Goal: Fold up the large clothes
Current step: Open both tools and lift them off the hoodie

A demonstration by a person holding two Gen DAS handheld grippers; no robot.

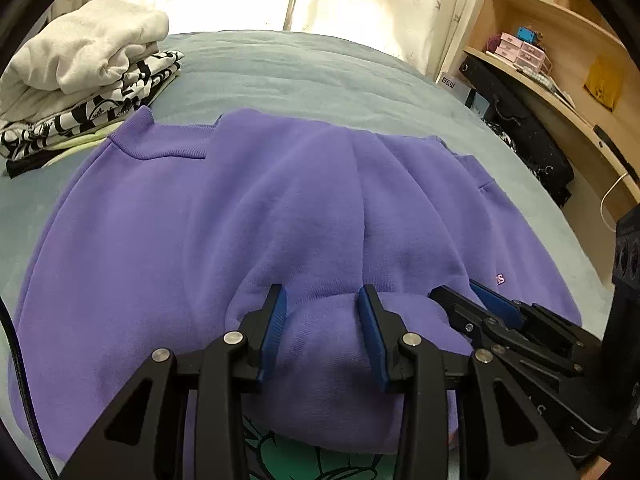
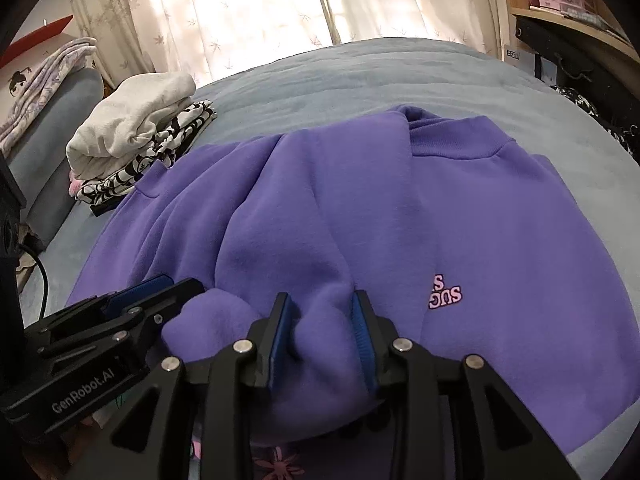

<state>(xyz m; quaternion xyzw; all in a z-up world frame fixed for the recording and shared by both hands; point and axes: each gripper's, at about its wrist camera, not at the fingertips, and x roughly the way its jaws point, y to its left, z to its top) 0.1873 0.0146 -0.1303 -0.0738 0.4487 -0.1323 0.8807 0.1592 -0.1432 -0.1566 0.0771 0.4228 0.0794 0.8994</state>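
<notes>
A large purple sweatshirt (image 1: 200, 220) lies spread on the grey-blue bed, sleeves folded in over the body; it also shows in the right wrist view (image 2: 500, 208), with pink lettering (image 2: 444, 292) on its chest. My left gripper (image 1: 323, 296) has its jaws apart around a raised fold of purple cloth at the near edge. My right gripper (image 2: 320, 302) has its jaws closed in on a bunched fold of the same near edge. Each gripper shows in the other's view: the right gripper (image 1: 472, 300) and the left gripper (image 2: 160, 288), side by side.
A stack of folded clothes (image 1: 84, 80), white on top of black-and-white prints, sits at the bed's far left (image 2: 132, 136). A wooden desk with shelves (image 1: 560, 80) stands to the right. Curtains (image 2: 280, 8) hang behind the bed. A printed garment (image 1: 304, 460) lies under the sweatshirt's near edge.
</notes>
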